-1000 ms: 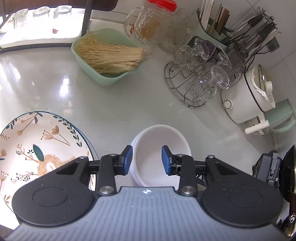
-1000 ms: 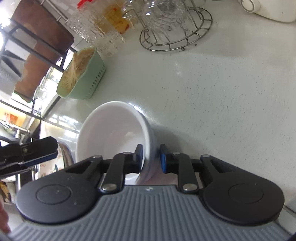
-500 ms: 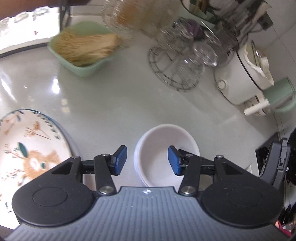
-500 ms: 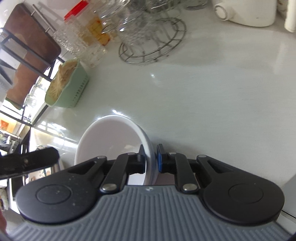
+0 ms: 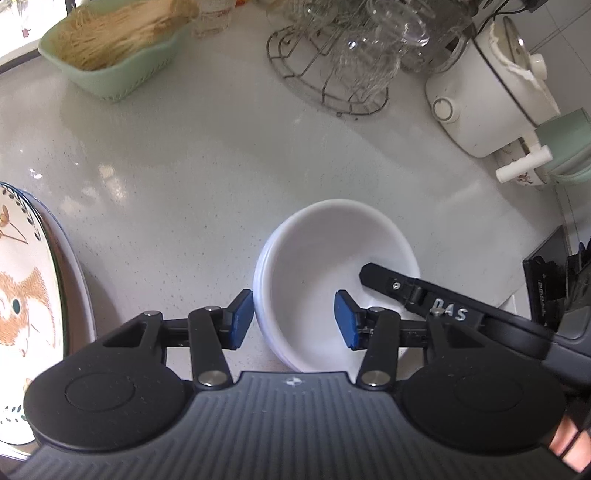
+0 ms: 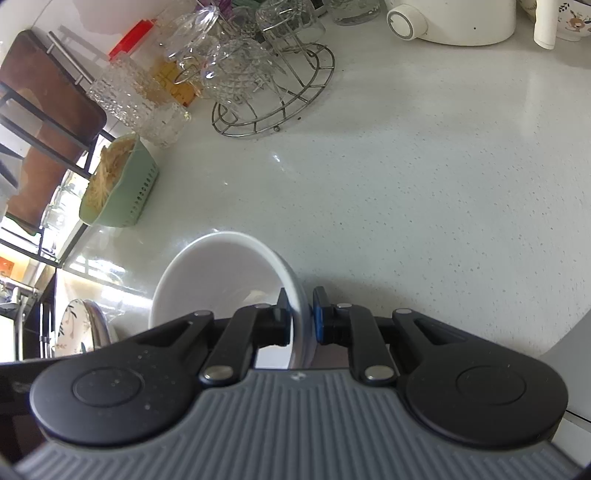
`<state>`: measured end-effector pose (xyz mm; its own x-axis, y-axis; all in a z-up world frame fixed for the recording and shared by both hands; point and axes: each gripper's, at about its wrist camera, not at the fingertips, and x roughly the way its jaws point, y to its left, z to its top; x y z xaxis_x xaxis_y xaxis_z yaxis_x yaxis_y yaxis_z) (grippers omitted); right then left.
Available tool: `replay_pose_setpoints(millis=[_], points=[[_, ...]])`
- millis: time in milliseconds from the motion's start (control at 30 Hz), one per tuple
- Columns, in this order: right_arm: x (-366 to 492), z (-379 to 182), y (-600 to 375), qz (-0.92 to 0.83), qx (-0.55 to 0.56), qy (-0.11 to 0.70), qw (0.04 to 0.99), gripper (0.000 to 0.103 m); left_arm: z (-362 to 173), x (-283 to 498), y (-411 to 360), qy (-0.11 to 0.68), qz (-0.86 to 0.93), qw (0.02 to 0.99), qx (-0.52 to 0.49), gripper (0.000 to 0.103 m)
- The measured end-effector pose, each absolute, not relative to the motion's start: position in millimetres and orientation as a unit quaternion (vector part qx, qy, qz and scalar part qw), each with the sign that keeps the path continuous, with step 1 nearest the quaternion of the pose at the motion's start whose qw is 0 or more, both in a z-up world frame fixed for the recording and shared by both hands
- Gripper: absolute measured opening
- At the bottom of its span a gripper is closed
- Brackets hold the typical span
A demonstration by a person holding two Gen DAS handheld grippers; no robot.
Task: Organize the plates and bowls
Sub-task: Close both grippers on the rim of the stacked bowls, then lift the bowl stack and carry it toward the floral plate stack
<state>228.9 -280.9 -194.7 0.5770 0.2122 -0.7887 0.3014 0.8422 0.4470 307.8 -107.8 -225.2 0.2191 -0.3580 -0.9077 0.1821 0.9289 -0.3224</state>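
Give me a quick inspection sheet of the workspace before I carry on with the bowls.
Surface: pale speckled countertop, glossy, no spills seen.
Job's things: white bowls, nested stack; patterned plate at left edge.
Clutter: green basket of noodles, wire rack of glasses, white cooker.
Grippers: right gripper shut on the top bowl's rim; left gripper open, straddling the stack's near left rim, pads not pressing.
Cables: dark cords behind the cooker.
Surroundings: metal shelf with a wooden board.
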Motion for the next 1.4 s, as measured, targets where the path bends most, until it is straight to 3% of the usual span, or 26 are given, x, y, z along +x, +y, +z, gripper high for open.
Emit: replay_pose_setpoints(millis=[133,200,467,1400], points=[[231,-195,-278,-0.025,0.276,0.458,0.845,0.015,-236,310,-107,0.607,-0.167,0.773,-0.078,0.045],[232,-196,-277,-0.026,0.274,0.460,0.844,0.015,-241,312,-106,0.608,-0.160,0.774,-0.079,0.035],[231,-196,-275,-0.030,0.272,0.457,0.846,0.015,-245,312,-96,0.599,-0.155,0.780,-0.094,0.021],[206,-160,-256,-0.038,0.276,0.444,0.852,0.015,-200,290,-87,0.592,-0.168,0.786,-0.063,0.020]])
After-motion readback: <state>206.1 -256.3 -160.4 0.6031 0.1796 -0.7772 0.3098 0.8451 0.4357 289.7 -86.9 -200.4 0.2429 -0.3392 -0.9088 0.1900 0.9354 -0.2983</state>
